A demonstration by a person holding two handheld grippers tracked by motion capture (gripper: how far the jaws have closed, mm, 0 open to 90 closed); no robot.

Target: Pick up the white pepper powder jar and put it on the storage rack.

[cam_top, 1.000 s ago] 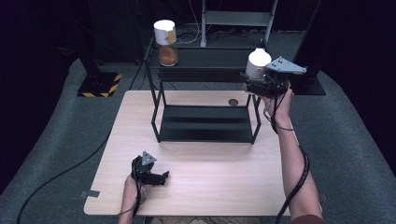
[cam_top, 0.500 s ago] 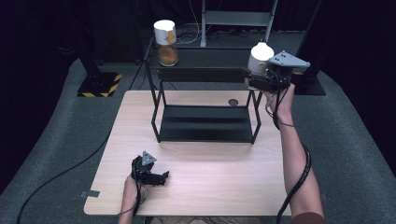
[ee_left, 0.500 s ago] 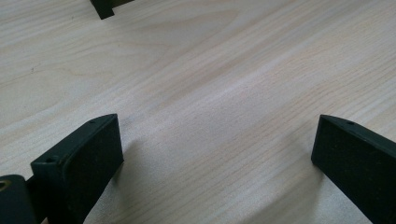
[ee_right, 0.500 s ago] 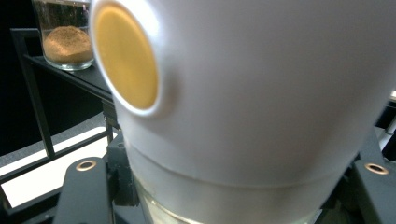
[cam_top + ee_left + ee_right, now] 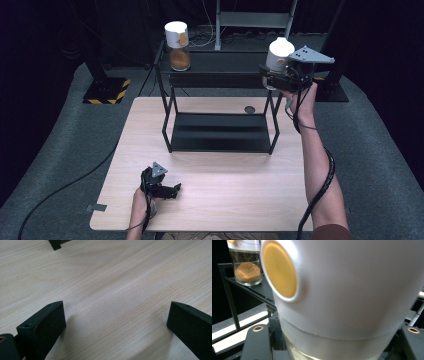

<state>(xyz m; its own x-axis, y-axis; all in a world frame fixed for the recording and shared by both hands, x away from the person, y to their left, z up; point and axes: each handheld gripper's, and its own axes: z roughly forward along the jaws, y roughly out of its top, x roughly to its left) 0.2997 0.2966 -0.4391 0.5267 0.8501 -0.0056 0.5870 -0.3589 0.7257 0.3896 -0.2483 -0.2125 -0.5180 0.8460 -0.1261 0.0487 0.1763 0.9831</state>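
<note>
Clamped on a white-capped jar (image 5: pixel 278 54), my right gripper (image 5: pixel 280 79) holds it up at the right end of the black rack's (image 5: pixel 220 146) top shelf, near that shelf's front edge. From the high view I cannot tell whether the jar's base touches the shelf or hangs just above it.

In the right gripper view the jar (image 5: pixel 342 290) sits very close between my jaws. It has a tall, smooth white cap with a round yellow-orange disc set in its side, and a clear glass body begins just below the cap. The contents are hidden at this angle.

I judge it rigid, breakable and a bit slippery: glass below, glossy plastic above. It is probably moderately heavy for its size. The surest hold looks to be low on the body, under the cap's rim, squarely from both sides.

A second jar (image 5: pixel 177 45), holding orange-brown powder, stands at the shelf's left end.

My left gripper (image 5: pixel 161 185) rests near the wooden table's (image 5: pixel 240 200) front edge, jaws spread apart with nothing between them.
</note>
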